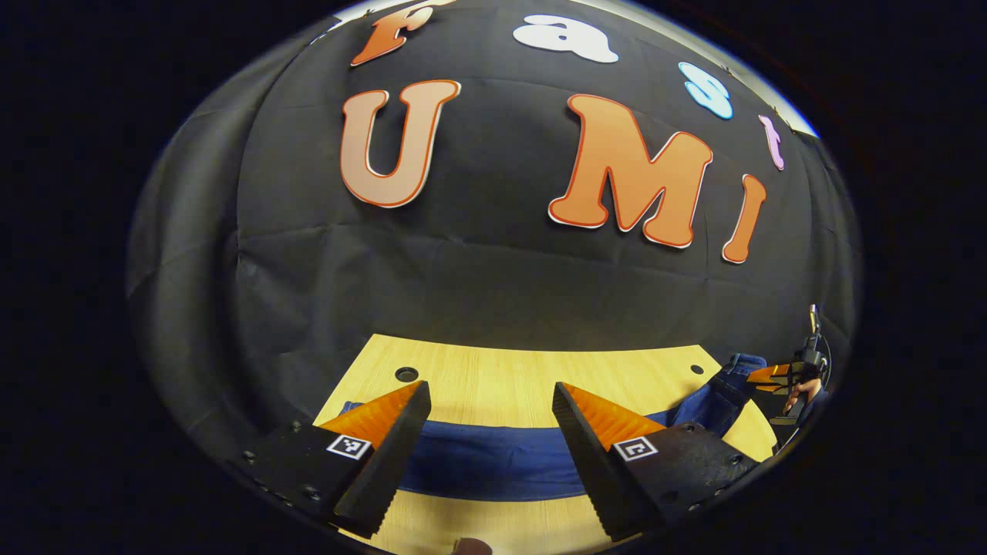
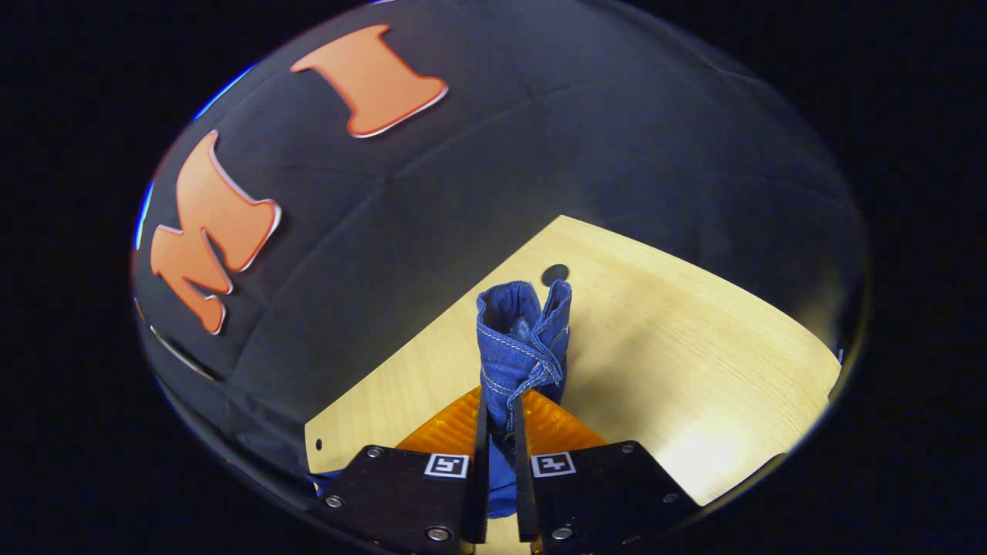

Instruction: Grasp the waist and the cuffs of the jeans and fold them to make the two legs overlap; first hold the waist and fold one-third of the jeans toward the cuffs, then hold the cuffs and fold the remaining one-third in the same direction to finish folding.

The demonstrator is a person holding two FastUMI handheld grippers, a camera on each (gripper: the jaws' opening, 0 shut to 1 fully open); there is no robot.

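We hold our left gripper (image 1: 490, 412) level with its fingers spread wide apart, while our right gripper (image 2: 500, 432) has its fingers pinched nearly together.

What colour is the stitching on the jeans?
Pale, whitish stitching on blue jeans, clearest in the right gripper view.

Both views low over table (image 1: 493, 370), facing the wall.
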